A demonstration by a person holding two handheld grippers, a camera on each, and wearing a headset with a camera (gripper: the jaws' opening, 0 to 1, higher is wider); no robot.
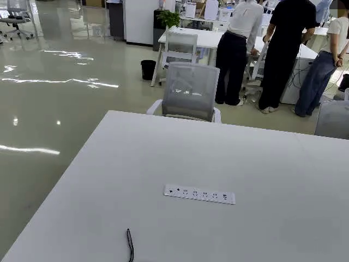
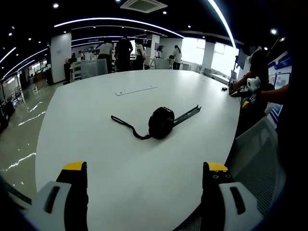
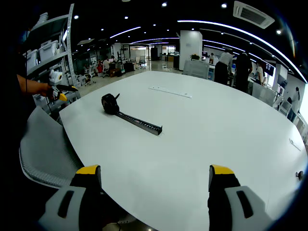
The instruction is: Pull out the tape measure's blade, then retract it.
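A black tape measure lies on the white table, its dark blade drawn out a short way to the right and its wrist strap trailing left. My left gripper hovers open well short of it, nothing between its yellow-tipped fingers. In the right gripper view the tape measure rests near the table's left edge with the blade stretched toward me. My right gripper is open and apart from it. The strap's loop shows at the bottom of the head view.
A white power strip lies mid-table. A grey mesh chair stands at the far edge, and several people stand by desks behind it. The other gripper appears at the right, and at the left in the right gripper view.
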